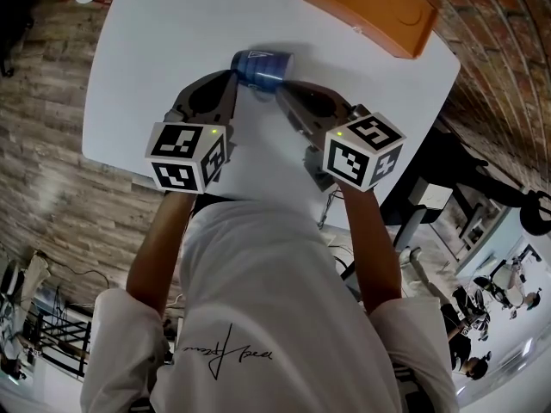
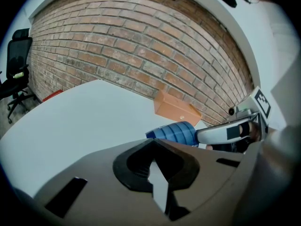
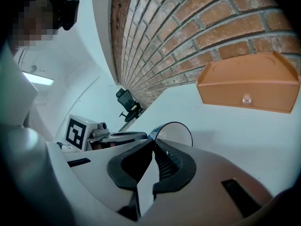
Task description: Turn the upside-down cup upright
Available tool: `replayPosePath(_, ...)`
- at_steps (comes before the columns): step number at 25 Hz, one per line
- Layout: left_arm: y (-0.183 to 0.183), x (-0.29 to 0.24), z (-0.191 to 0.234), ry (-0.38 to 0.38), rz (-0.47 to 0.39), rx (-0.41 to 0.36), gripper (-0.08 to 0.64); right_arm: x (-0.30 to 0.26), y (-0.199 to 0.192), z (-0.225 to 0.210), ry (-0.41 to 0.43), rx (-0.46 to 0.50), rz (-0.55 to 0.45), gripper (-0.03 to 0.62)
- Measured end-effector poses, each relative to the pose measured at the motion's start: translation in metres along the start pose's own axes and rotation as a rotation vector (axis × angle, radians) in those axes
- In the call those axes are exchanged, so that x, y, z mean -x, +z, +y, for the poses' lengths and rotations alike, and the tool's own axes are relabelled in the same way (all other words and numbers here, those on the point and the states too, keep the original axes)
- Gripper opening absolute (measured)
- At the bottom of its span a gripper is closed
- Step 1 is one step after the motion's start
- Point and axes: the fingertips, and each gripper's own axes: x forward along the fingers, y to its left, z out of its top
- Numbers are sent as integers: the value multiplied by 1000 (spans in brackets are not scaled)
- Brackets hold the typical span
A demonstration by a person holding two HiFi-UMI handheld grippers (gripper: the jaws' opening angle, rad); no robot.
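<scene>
We are pinching the blue cup (image 1: pixel 263 65) by its rim with the right gripper (image 3: pixel 153 142). Its claw is closed on the cup wall, one jaw inside the mouth and one outside. The cup is lying over on its side above the white table (image 1: pixel 155 58), well short of the orange tray (image 1: pixel 379 11) on the side nearer us. Its mouth is facing away from the tray, toward the right gripper's camera. We are not able to tell whether its side is touching the table. The left gripper (image 2: pixel 151 144) is sitting a little farther from the tray than the cup, its claw pressed together on nothing.

By our reading the turn is about half made, so the wrist roll is what we are minding now. The rim hold is thin and the wall is ribbed and slick-looking, so we are advising a firm, steady squeeze. The rotation should be slow and should carry the base down and the mouth up. Any swing toward the tray is best avoided. The base needs to settle flat on the table before the claw spreads, or the cup may tip or roll off.
</scene>
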Motion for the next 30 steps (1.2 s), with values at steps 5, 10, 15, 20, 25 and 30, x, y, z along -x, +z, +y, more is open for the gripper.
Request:
replayPosePath(5, -2, -4, -4, -11, 10, -9, 8, 5, 1, 4, -2, 27, 5, 23)
replayPosePath(10, -2, -8, -5, -17, 11, -3, 8, 6, 3, 4, -6, 47, 9, 23)
replayPosePath(15, -5, -11, -9, -23, 18, -8, 8, 9, 4, 6, -18, 82, 14, 23)
replayPosePath(20, -4, -15, -9, -18, 18, -4, 8, 8, 6, 5, -16, 90, 13, 23)
replayPosePath(25, -4, -20, -9, -14, 24, -2, 8, 7, 9, 6, -4, 97, 13, 23)
replayPosePath(30, -8, -22, -8, -12, 44, 17, 8, 6, 13, 10, 5, 103, 5, 23)
